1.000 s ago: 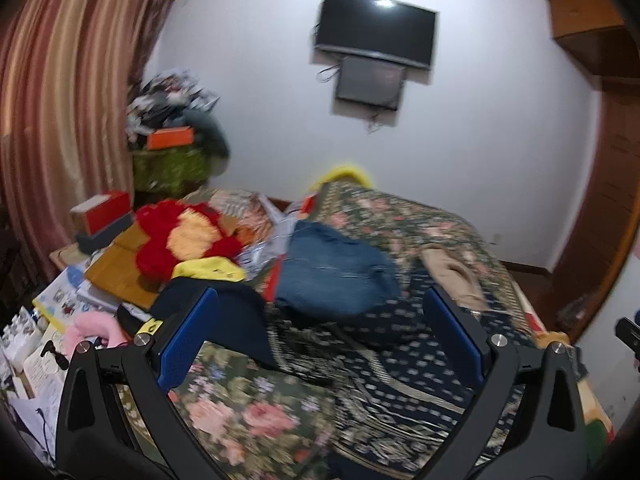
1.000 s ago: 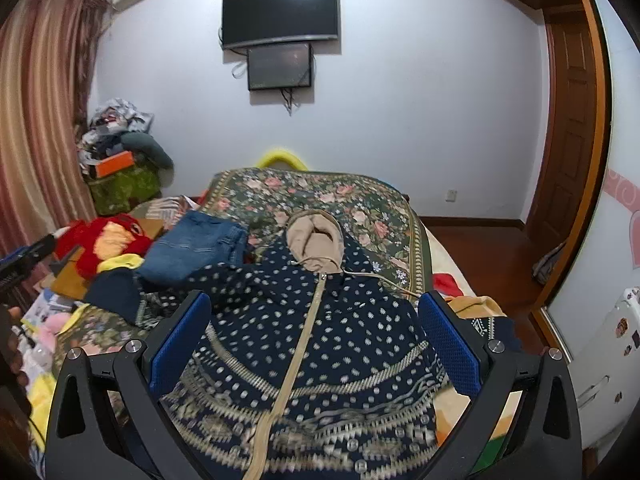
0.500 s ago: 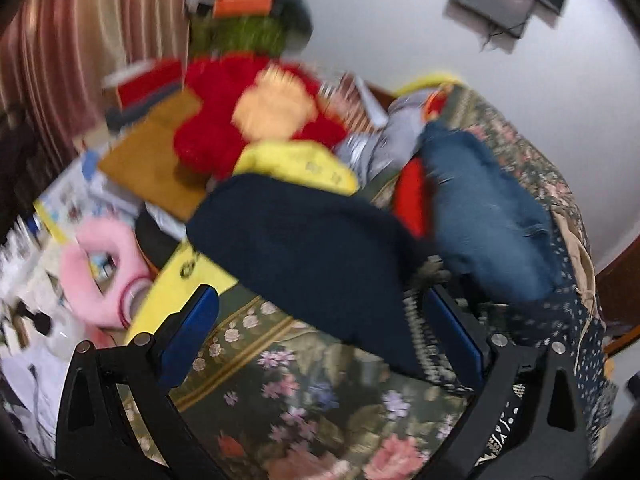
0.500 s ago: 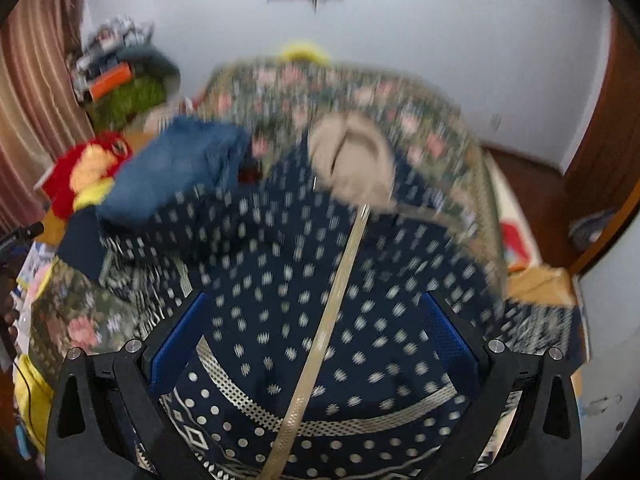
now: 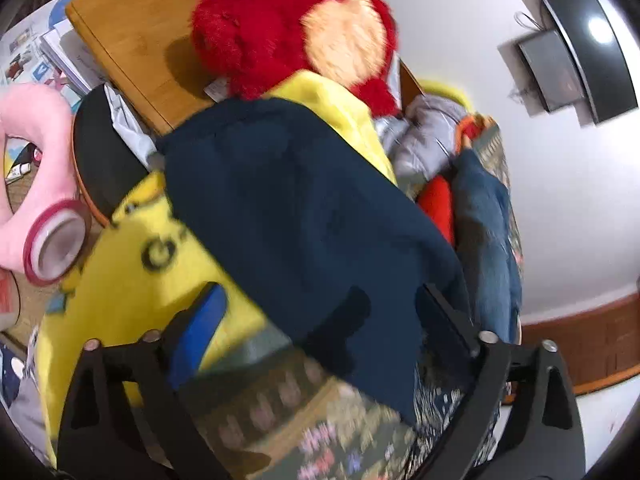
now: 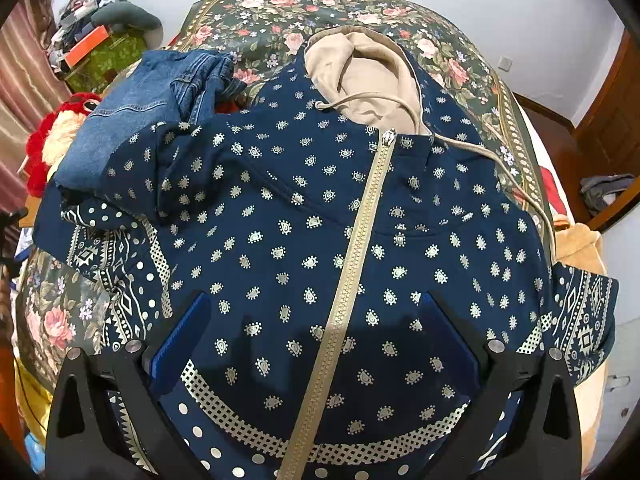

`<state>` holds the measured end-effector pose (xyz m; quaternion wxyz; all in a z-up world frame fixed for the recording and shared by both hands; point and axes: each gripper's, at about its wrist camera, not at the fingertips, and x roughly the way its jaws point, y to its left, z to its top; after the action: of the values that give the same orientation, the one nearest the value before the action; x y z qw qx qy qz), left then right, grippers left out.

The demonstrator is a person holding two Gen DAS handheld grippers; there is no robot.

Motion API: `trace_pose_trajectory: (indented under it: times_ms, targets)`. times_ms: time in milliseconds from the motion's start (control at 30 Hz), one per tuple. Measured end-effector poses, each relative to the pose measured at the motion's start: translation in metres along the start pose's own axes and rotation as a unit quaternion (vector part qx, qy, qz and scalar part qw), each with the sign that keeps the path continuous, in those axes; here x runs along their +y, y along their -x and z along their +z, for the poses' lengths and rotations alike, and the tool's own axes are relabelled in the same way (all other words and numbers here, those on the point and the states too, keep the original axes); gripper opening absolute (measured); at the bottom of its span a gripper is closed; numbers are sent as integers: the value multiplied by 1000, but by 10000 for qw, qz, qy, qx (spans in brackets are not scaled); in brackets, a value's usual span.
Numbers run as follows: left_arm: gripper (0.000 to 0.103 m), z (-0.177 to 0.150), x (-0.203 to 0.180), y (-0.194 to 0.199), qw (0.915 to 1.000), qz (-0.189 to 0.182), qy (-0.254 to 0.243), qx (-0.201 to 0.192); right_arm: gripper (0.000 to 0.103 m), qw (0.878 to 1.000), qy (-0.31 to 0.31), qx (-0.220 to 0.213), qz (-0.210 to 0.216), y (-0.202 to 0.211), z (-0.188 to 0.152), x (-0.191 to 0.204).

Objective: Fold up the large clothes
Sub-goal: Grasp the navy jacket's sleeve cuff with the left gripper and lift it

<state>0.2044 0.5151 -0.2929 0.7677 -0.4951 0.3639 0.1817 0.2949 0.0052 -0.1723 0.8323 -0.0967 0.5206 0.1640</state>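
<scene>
Where it lies flat, navy paisley hoodie (image 6: 304,240), zipped, beige hood (image 6: 368,76)

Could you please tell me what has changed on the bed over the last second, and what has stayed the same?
Both open grippers have dropped toward the bed. The left gripper swung left and down over the plain navy sleeve end; the right gripper closed in above the navy patterned zip hoodie. Nothing was gripped or released. The hoodie and the folded blue jeans have not moved.

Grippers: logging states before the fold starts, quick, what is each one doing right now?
Left gripper: open, holding nothing, poised around the plain navy sleeve.
Right gripper: open, empty, above the patterned hoodie.
</scene>
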Motion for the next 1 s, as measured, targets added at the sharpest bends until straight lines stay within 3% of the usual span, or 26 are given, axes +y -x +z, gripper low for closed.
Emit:
trace_pose_trajectory:
  times_ms: [100,167,233,267,333,367,400,467,567,733,833,1000]
  targets:
    - [79,15,4,-11,9997,215,74,-120,103,10000,-7,-10,-52,-1,3,0]
    - [75,20,2,-17,9981,560,-33,-272,103,10000,-53,-4,-68,-2,4,-1]
    - [64,26,-3,-23,9928,1090,-241,-435,103,9999,-115,28,-69,-3,2,-2]
    - [54,28,-7,-25,9890,1357,-325,-501,103,9999,-129,53,-61,-4,1,-3]
    - [31,30,-14,-23,9864,1470,-392,-622,103,9998,-150,91,-29,-3,-2,-3]
    - [13,32,-18,-22,9852,1514,-435,-669,103,9998,-151,85,-28,-1,-3,-4]
    - [4,32,-26,-18,9817,1656,-566,-755,103,9999,-145,65,-41,1,-4,-4]
    - [3,29,-45,-5,9750,1781,-951,-931,103,9999,-127,12,-74,7,-5,-5]
    - [3,21,-76,26,9686,1601,-1410,-1273,103,9998,-102,-120,-109,20,-5,-8]
    - [3,-4,-153,97,9554,815,-2105,-1903,103,9994,-180,-301,-58,40,-8,-15]
    - [3,-30,-205,134,9407,318,-2596,-2159,103,9988,-238,-426,41,52,-10,-20]
    - [2,-82,-284,163,9133,-356,-3339,-2306,103,9973,-186,-691,160,72,-12,-27]
